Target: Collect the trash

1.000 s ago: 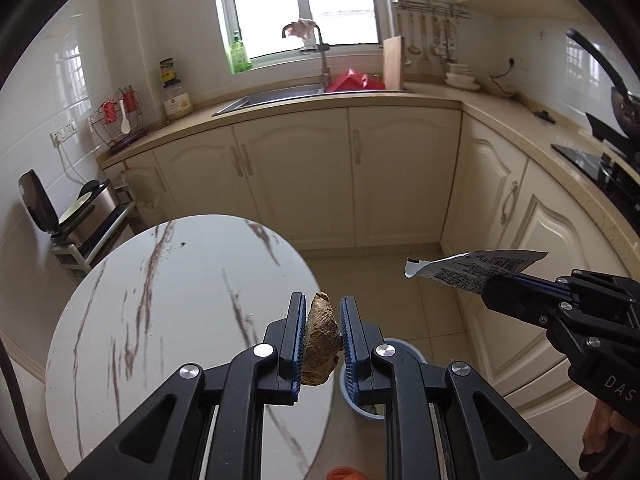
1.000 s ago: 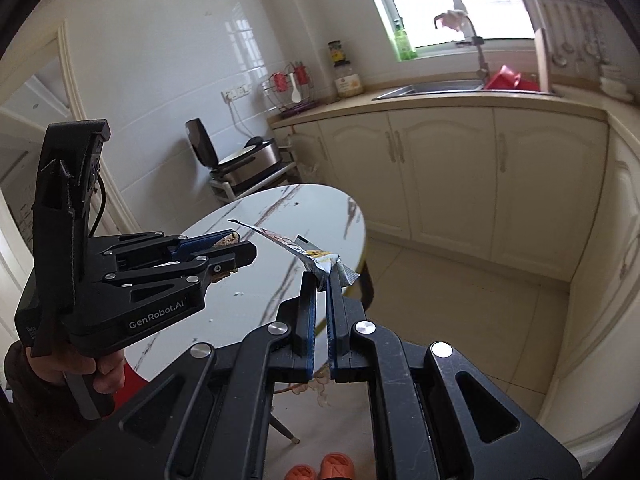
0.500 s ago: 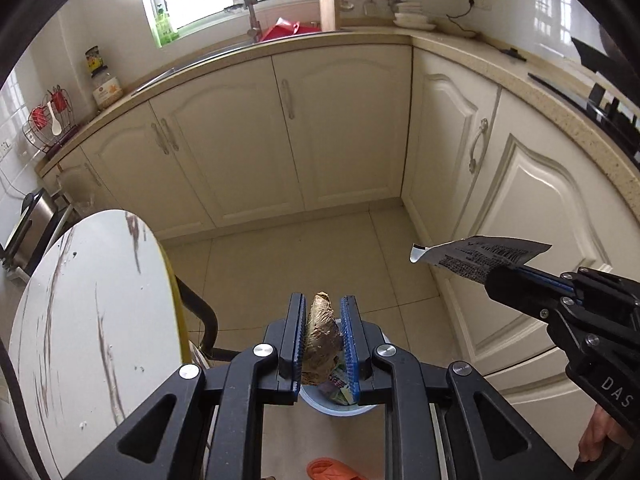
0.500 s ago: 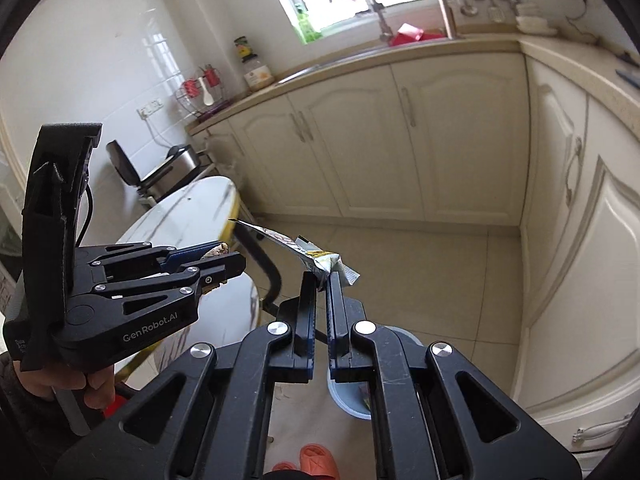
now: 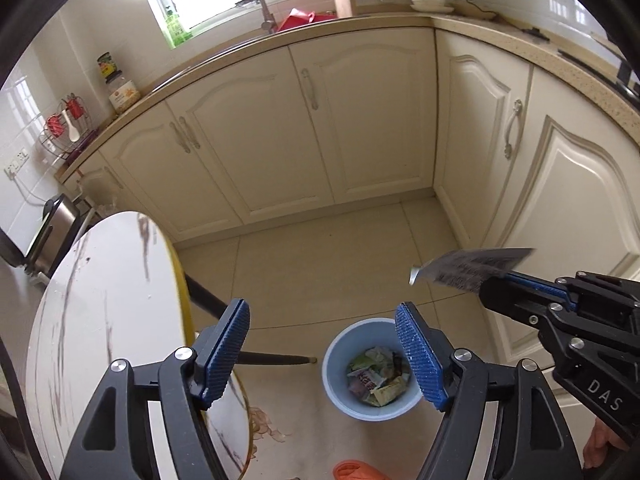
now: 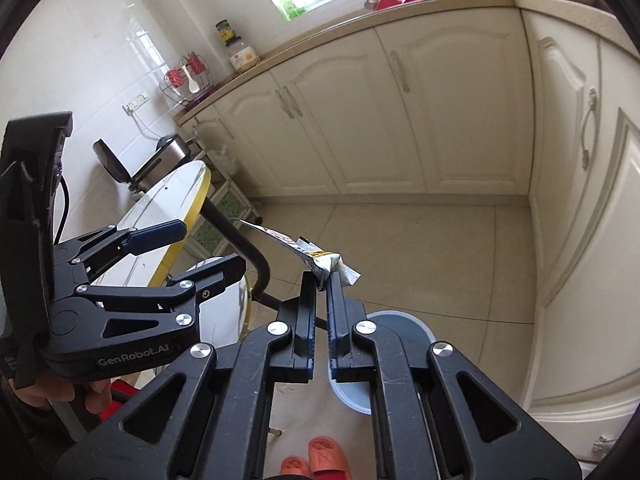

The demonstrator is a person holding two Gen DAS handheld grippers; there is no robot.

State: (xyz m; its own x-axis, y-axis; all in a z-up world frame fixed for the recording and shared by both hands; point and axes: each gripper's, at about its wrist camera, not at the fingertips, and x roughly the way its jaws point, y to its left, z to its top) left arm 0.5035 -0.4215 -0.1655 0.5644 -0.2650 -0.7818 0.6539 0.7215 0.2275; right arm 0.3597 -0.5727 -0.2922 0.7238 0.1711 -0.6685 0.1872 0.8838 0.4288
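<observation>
Left gripper [image 5: 322, 354] is held above the bin [image 5: 340, 394], jaws spread, nothing between; wrapper [image 6: 316, 258] is pinched by right gripper [image 6: 322, 280].

Crumpled wrapper [image 6: 320, 258] aloft; blue bin [image 5: 340, 392] holds wrappers.

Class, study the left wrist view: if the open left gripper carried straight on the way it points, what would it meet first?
Probably the tiled floor just beyond the blue bin, which sits slightly right of the left gripper; depth is uncertain, so the bin's rim is possible.

Right claw [image 6: 322, 280] pinches wrapper [image 6: 316, 258]; left claw [image 6: 192, 250] spread.
</observation>
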